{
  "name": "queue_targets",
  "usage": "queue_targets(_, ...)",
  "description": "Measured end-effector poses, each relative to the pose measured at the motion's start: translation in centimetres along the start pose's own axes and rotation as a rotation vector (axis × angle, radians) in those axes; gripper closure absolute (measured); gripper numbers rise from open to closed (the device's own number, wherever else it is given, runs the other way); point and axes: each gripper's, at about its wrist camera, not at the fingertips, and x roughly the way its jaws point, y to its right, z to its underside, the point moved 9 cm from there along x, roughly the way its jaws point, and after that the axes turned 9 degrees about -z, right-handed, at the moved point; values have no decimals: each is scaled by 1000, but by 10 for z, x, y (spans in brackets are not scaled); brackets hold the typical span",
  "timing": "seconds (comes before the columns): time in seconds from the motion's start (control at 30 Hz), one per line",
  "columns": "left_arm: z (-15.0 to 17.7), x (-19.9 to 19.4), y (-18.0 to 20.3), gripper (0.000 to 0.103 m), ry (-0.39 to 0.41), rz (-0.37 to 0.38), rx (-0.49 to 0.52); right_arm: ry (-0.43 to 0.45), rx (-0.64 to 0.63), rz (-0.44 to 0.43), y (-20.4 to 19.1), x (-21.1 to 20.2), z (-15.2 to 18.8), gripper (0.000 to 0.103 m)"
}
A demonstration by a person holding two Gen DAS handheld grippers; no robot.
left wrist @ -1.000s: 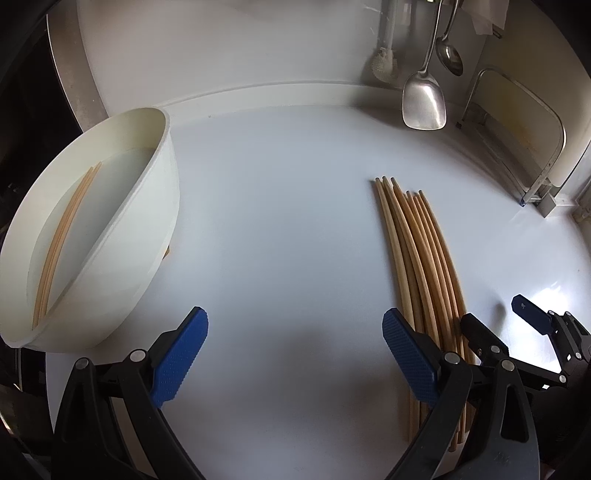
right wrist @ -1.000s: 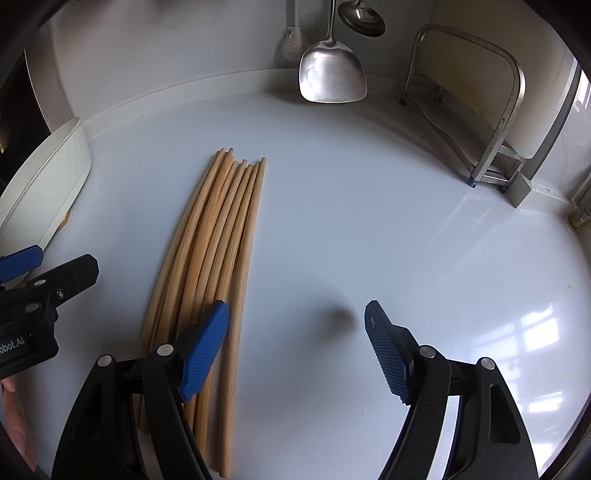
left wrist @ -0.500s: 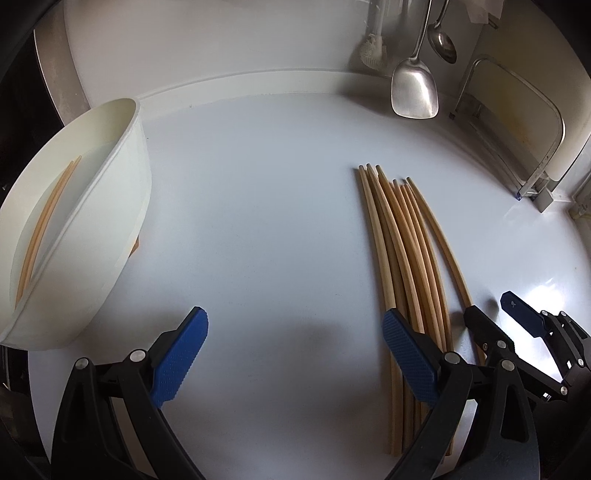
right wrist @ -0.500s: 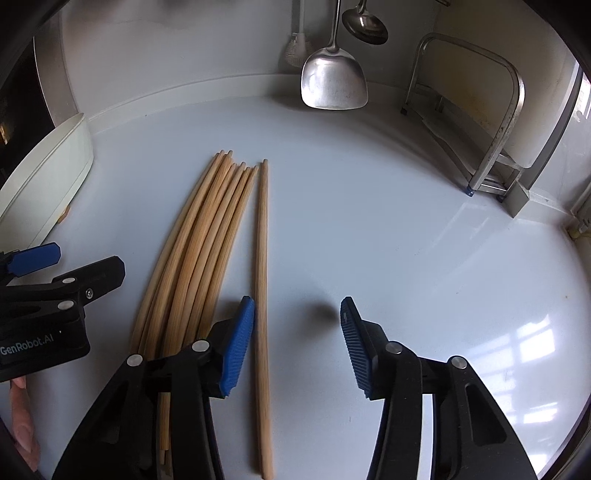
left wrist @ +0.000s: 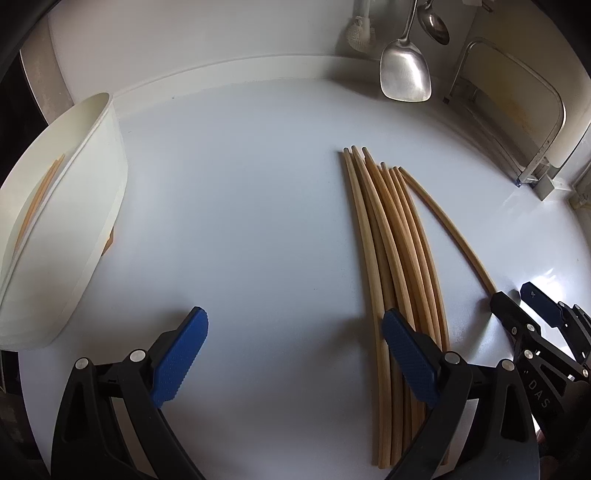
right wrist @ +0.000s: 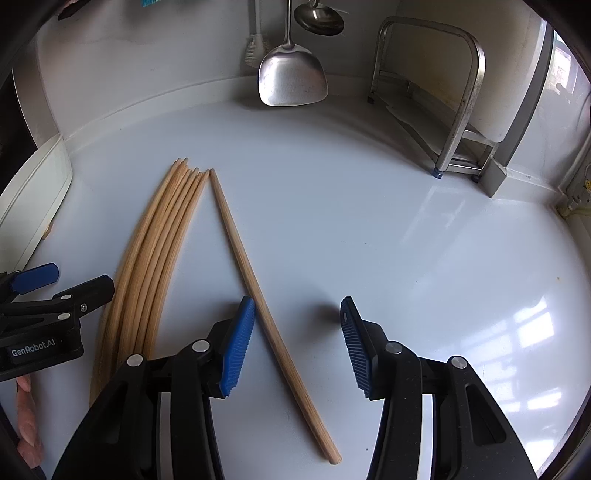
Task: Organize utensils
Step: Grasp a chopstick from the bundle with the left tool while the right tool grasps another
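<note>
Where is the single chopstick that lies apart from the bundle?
In the right wrist view, the single chopstick lies on the white counter, right of the bundle.

Daylight glares at right; sharp frames, strong fisheye bending, dark corners.

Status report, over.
Both grippers, left and right, open, empty. Lone chopstick between right jaws, split from bundle. Nothing in the way.

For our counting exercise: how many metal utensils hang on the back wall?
2: a spatula hanging centre-back, and a ladle just right of it, higher up. Others may be hidden beyond the frame.
</note>
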Motion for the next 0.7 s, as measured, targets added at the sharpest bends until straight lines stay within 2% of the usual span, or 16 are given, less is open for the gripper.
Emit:
queue_targets(0.3,3,4,4,9,-15,-24,12,13,0,-18,-2,-5,1,56)
queue_targets(0.7,-1,9,-12,6,3,-44,-16,13,-33,-26,0,0,-3,55)
